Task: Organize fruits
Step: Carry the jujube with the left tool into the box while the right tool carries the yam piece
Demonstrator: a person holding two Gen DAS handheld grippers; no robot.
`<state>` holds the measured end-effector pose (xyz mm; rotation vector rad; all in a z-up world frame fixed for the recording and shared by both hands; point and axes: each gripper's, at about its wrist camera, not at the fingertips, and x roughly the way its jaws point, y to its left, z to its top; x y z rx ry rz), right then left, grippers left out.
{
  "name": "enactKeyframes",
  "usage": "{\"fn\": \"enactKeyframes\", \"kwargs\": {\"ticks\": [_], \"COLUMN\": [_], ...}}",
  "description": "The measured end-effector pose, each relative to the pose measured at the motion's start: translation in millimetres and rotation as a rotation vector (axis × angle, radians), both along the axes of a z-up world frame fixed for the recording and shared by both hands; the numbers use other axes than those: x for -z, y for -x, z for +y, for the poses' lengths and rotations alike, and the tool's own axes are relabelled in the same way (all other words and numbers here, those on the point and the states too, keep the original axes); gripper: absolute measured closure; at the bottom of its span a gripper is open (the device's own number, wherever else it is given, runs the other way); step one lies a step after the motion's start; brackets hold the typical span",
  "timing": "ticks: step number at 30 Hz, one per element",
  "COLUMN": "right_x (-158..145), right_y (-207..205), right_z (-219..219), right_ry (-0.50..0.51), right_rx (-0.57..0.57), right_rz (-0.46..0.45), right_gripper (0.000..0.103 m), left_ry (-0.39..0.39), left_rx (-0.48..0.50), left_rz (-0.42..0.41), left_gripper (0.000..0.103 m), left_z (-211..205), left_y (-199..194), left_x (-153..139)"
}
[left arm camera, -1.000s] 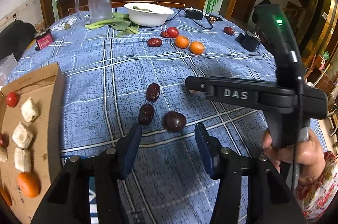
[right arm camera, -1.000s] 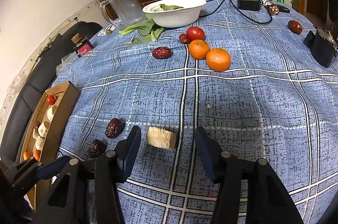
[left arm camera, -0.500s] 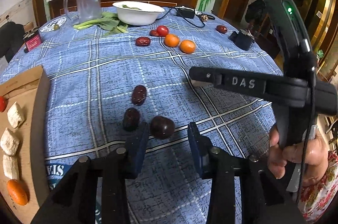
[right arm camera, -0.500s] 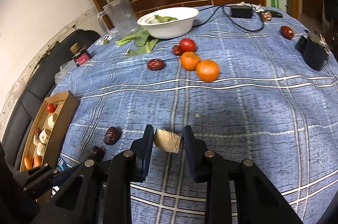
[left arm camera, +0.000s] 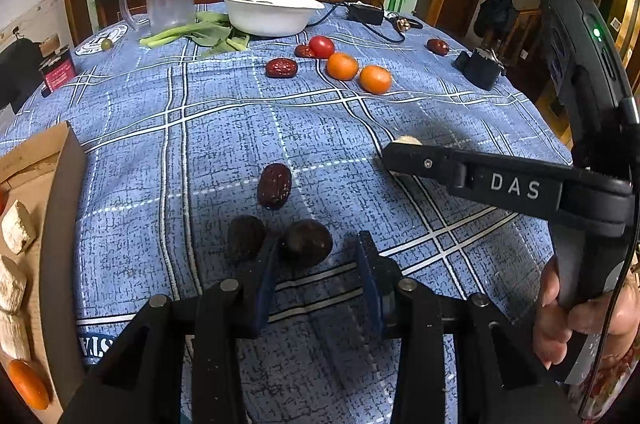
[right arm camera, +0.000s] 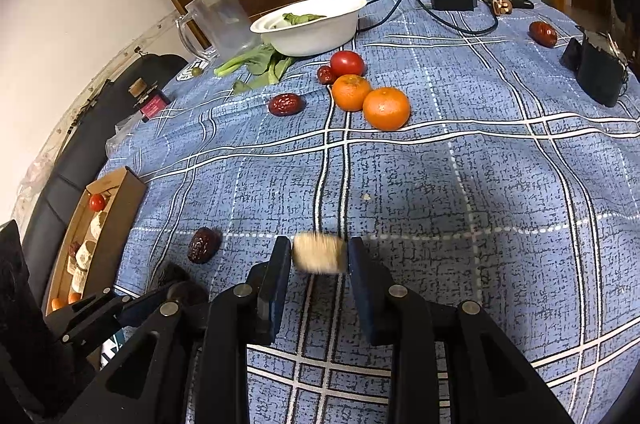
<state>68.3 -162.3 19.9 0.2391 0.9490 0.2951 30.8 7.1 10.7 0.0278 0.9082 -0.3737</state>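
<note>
- Pale banana chunk [right arm camera: 319, 257] sits clamped between the right tool's [right arm camera: 319, 266] pads, low over the blue-checked tabletop [right arm camera: 460, 192].
- Left tool [left arm camera: 316, 264] is closing around a dark date [left arm camera: 306, 242]; its left pad touches the date, the right pad stands apart.
- Two more dates [left arm camera: 274, 185] lie just beside.
- Cardboard tray [left arm camera: 60, 192] holds sorted pieces at left.

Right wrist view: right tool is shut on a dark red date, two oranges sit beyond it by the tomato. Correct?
Not quite. The right tool is shut on a pale beige banana chunk, not a date; the right wrist view shows it between the pads. The two round oranges do sit beyond it by the red tomato.
</note>
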Motion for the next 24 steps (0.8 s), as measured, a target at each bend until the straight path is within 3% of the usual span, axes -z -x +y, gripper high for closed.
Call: {"fn": "enactKeyframes", "kwargs": {"ticks": [1, 5, 14, 19, 24], "right_x": [0, -1, -12, -21, -35], "right_y": [0, 2, 13, 27, 54], "right_z": [1, 2, 6, 24, 44], "right_ry": [0.003, 0.015, 0.036, 0.09, 0.057], "right_rx": [0.001, 0.007, 0.016, -0.003, -0.039], "right_rz": [-0.003, -0.01, -0.076, -0.101, -0.12], "right_gripper": [0.072, 0.072, 0.072, 0.072, 0.072], "left_ry": [0.002, 0.057, 0.065, 0.096, 0.141], "left_rx": [-0.013, -0.03, -0.043, -0.095, -0.188], "left_rz": [-0.001, 0.012, -0.032, -0.075, -0.109], "left_gripper": [0.08, 0.081, 0.082, 0.081, 0.081], "left_z": [2, 12, 18, 51, 100], "left_y": [0, -2, 16, 47, 82], "left_x": [0, 0, -19, -44, -57]}}
